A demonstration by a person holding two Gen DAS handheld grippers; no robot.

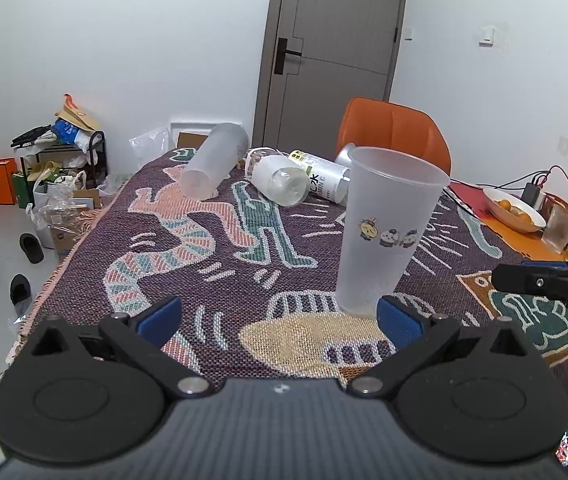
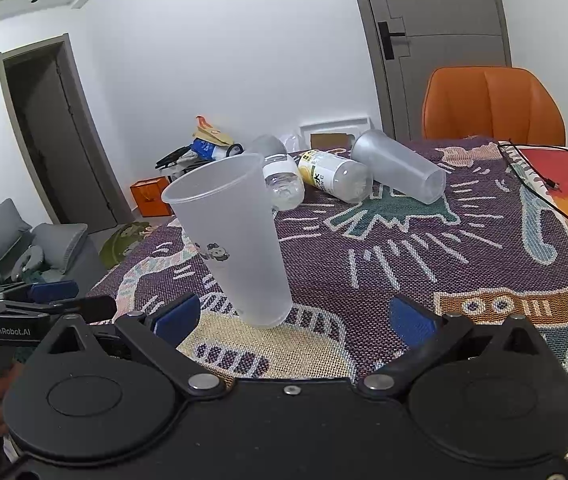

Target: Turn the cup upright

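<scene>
A frosted plastic cup (image 1: pixel 383 232) with small cartoon stickers stands upright, mouth up, on the patterned tablecloth (image 1: pixel 220 264). It also shows in the right wrist view (image 2: pixel 236 240). My left gripper (image 1: pixel 280 318) is open and empty; its right blue pad sits just in front of the cup's base. My right gripper (image 2: pixel 295 316) is open and empty, with the cup just ahead between its pads, nearer the left one. A second frosted cup (image 1: pixel 214 160) lies on its side at the far end of the table; it shows in the right wrist view (image 2: pixel 399 166) too.
Two plastic bottles (image 1: pixel 315 178) lie on their sides at the back. An orange chair (image 1: pixel 395 132) stands behind the table. A bowl of oranges (image 1: pixel 513 208), a glass (image 1: pixel 559 228), a bottle and cables sit at the right. Clutter is on the floor at the left.
</scene>
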